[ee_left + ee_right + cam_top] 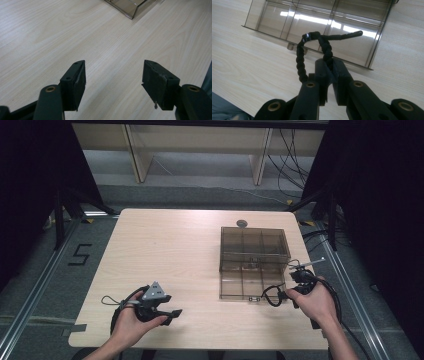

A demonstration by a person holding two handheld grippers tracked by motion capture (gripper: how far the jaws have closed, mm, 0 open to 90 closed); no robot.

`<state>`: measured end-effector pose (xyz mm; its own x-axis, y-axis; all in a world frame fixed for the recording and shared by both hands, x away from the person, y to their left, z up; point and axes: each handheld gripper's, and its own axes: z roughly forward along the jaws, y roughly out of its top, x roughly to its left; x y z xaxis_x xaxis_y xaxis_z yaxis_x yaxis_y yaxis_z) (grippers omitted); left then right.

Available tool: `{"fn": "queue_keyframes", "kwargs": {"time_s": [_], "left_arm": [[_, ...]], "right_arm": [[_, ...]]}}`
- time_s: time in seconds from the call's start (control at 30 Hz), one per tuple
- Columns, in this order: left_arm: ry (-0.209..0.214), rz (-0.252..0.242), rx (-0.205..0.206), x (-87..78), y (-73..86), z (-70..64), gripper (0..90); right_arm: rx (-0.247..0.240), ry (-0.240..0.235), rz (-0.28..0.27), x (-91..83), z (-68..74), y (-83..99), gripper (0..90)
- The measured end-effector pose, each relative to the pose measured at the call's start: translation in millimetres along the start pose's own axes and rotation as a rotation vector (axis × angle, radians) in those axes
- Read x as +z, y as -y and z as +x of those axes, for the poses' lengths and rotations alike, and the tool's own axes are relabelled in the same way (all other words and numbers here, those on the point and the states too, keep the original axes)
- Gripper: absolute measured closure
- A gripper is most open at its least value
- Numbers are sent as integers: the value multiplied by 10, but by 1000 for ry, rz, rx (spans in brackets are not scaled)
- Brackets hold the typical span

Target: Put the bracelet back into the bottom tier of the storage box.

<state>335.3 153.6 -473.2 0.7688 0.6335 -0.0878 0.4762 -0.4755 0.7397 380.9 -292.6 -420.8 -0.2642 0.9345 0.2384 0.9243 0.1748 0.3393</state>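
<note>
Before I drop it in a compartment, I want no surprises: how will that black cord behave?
The black cord looks floppy but springy: clamped in the right gripper, it arches in a loop instead of hanging limp. It seems light, and its braided surface probably won't slip. Released over the clear box, it may uncurl and poke over a divider.
</note>
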Motion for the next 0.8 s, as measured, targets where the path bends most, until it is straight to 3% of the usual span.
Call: {"fn": "queue_keyframes", "kwargs": {"time_s": [0.03, 0.07, 0.1, 0.17, 0.2, 0.23, 0.27, 0.3, 0.33, 0.57, 0.63, 0.67, 0.73, 0.8], "left_arm": [[0, -4, -5, 5, 1, -4, 355], [-1, -4, -5, 6, 1, -4, 355], [-1, 0, -1, 3, 0, -1, 355], [-1, 1, 1, 1, -2, -1, 355], [0, -3, -6, 7, 0, -5, 355], [0, -2, -6, 8, 0, -5, 355], [0, 5, 2, 4, 0, 1, 355], [0, 4, 1, 4, -1, 0, 355], [0, -3, -7, 8, -1, -5, 355], [1, 2, -1, 6, -1, 2, 355], [1, 3, 0, 5, -1, 2, 355], [1, 3, 0, 5, -1, 3, 355], [2, 2, -2, 6, 0, 3, 355], [2, 2, -2, 5, 0, 3, 355]], "right_arm": [[5, -13, -6, 7, 4, 0, 837], [-48, -29, -27, 14, -45, -13, 837], [3, -3, 4, 4, -23, -21, 837], [-4, -23, -7, 6, -37, -29, 837], [2, -7, 3, 6, -42, -41, 837], [76, -7, 11, 9, 11, -43, 837], [13, 1, 9, 9, -52, -57, 837], [52, -22, 13, 7, -24, -60, 836], [13, -14, 12, 5, -63, -64, 837], [35, 0, 17, 64, -81, -111, 837], [18, 2, 20, 76, -101, -117, 837], [75, 0, 26, 81, -58, -114, 836], [25, 4, 27, 90, -109, -128, 837], [106, -9, 37, 92, -54, -133, 837]]}}
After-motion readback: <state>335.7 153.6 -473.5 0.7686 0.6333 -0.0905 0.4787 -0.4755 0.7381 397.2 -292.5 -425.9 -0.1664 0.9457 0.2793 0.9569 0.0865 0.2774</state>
